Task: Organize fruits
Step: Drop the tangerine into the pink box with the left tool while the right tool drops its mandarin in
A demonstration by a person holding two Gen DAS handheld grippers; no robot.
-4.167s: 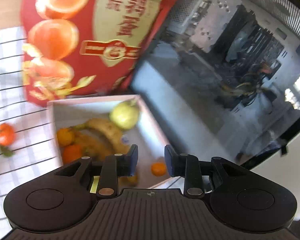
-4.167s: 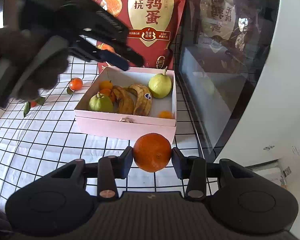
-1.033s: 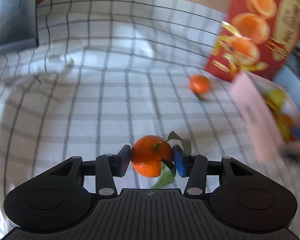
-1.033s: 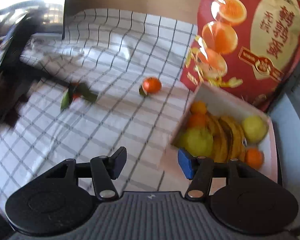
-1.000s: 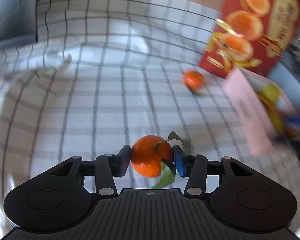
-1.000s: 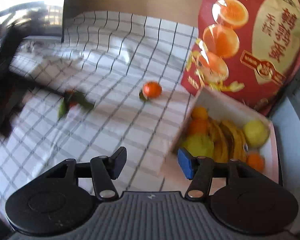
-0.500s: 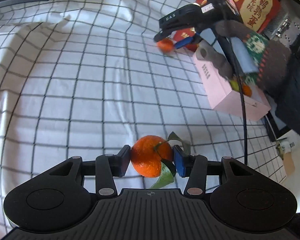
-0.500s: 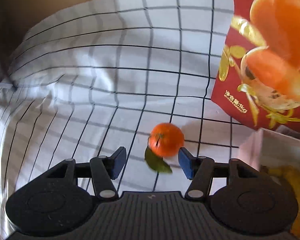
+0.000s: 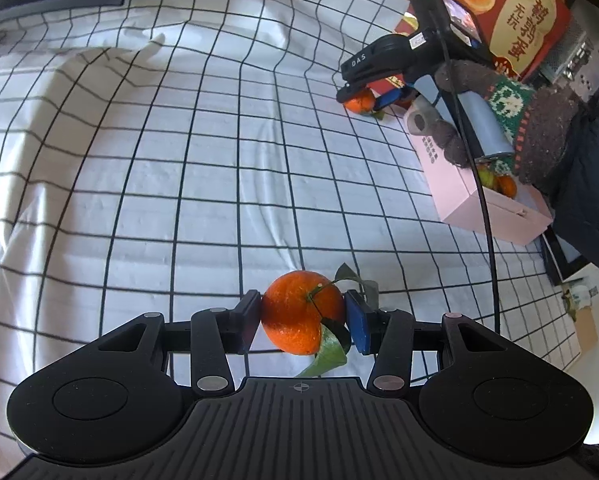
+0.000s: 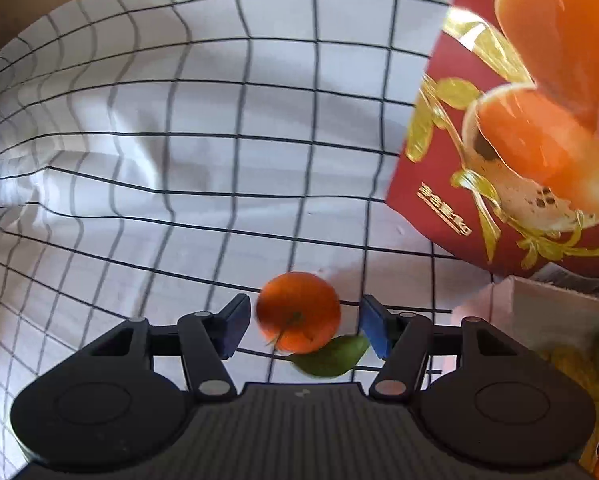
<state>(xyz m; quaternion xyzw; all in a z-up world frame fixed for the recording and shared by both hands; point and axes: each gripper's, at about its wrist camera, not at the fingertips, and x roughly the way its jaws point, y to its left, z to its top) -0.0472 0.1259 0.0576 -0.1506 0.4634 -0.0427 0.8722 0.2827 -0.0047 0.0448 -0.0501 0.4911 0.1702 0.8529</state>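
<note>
My left gripper point(image 9: 302, 320) is shut on a leafy mandarin point(image 9: 299, 308) and holds it above the checked cloth point(image 9: 179, 160). My right gripper point(image 10: 304, 322) stands over a second mandarin point(image 10: 298, 312) with a green leaf, which lies on the cloth beside the red bag point(image 10: 519, 140). Its jaws are closing, with a small gap left on each side of the fruit. The left wrist view shows that gripper point(image 9: 365, 98) from outside, held by a gloved hand point(image 9: 539, 128). The pink box point(image 9: 479, 200) of fruit lies just behind it.
The red bag point(image 9: 511, 12) stands upright behind the pink box point(image 10: 499, 304), which holds bananas point(image 10: 571, 368) and other fruit. A cable point(image 9: 487, 208) hangs from the right gripper across the box. The wrinkled cloth stretches wide to the left.
My right gripper has left the box, gone to the mandarin by the bag and come down around it. The left gripper still grips its mandarin and now looks toward the box.
</note>
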